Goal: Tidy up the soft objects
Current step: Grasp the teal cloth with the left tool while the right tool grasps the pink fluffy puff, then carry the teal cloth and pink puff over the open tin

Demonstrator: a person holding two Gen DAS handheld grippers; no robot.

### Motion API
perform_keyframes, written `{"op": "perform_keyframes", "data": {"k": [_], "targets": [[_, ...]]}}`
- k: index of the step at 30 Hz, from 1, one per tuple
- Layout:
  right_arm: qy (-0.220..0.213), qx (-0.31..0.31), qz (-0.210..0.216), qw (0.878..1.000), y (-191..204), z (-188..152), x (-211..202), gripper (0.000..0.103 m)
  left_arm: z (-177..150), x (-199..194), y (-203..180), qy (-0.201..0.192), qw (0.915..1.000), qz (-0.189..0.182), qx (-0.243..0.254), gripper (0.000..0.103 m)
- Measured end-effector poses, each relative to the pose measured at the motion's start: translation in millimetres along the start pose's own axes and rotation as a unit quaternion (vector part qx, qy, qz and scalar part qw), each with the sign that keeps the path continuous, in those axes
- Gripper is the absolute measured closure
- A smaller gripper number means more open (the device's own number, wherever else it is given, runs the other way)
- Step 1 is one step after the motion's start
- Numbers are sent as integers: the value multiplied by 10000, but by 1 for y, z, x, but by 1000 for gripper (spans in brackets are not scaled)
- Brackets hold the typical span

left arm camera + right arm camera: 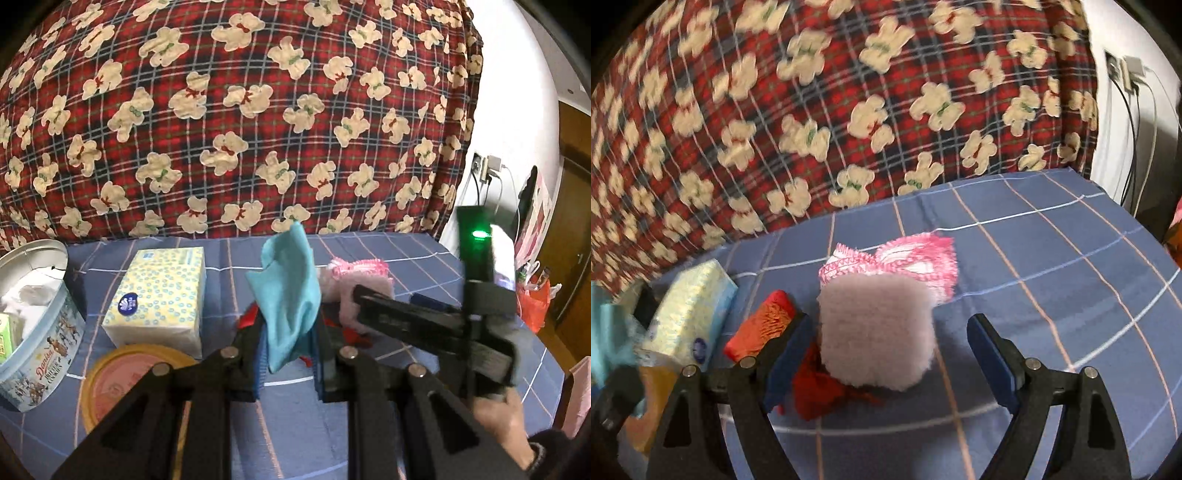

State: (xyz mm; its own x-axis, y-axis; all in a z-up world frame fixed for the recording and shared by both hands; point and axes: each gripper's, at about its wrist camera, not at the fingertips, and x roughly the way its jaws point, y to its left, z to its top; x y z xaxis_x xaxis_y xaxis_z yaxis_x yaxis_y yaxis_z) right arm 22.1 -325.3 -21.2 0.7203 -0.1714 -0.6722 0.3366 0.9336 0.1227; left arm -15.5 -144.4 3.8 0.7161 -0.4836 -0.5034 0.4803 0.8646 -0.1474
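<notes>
My left gripper (290,363) is shut on a teal cloth (290,291), which stands up between its fingers above the blue checked sheet (424,258). My right gripper (886,354) is open, its fingers either side of a fluffy lilac folded cloth (875,332) that lies on the sheet. A pink-and-white knitted cloth (916,258) lies just behind the lilac one. A red cloth (820,391) lies under the lilac cloth by the right gripper's left finger. An orange-red ribbed cloth (761,328) lies left of it. The right gripper also shows in the left wrist view (369,295), reaching in from the right.
A tissue pack (159,295) sits left of the cloths. A round Danisa cookie tin (33,332) stands open at far left, its yellow lid (122,384) flat in front. A red plaid bear-print blanket (240,110) rises behind. Wall sockets and cables (487,173) are at right.
</notes>
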Motion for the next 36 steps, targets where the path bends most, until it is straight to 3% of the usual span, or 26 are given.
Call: {"op": "perform_keyframes", "data": {"k": [2, 3, 5, 8, 12, 16, 28, 36], "targets": [[217, -104, -91, 9997, 6, -2, 12, 18, -1, 0, 3, 12, 10000, -20, -8, 85], [357, -153, -34, 9992, 7, -3, 16, 37, -1, 1, 5, 22, 10000, -15, -14, 85], [376, -135, 16, 9992, 4, -5, 15, 60, -2, 3, 7, 64, 10000, -9, -19, 85], [94, -45, 113, 9999, -4, -8, 1, 71, -4, 8, 5, 181, 9998, -1, -8, 85], [-779, -122, -159, 9968, -9, -16, -42, 71, -6, 7, 1, 150, 9999, 19, 80, 85], [-1298, -121, -405, 9906, -7, -20, -66, 71, -9, 5, -6, 94, 9997, 58, 219, 85], [-1631, 158, -496, 9852, 2, -43, -97, 71, -17, -3, -8, -37, 9985, 249, 492, 85], [-1885, -161, -687, 9795, 19, -52, -107, 71, -24, -13, -7, -201, 9969, 361, 674, 85]]}}
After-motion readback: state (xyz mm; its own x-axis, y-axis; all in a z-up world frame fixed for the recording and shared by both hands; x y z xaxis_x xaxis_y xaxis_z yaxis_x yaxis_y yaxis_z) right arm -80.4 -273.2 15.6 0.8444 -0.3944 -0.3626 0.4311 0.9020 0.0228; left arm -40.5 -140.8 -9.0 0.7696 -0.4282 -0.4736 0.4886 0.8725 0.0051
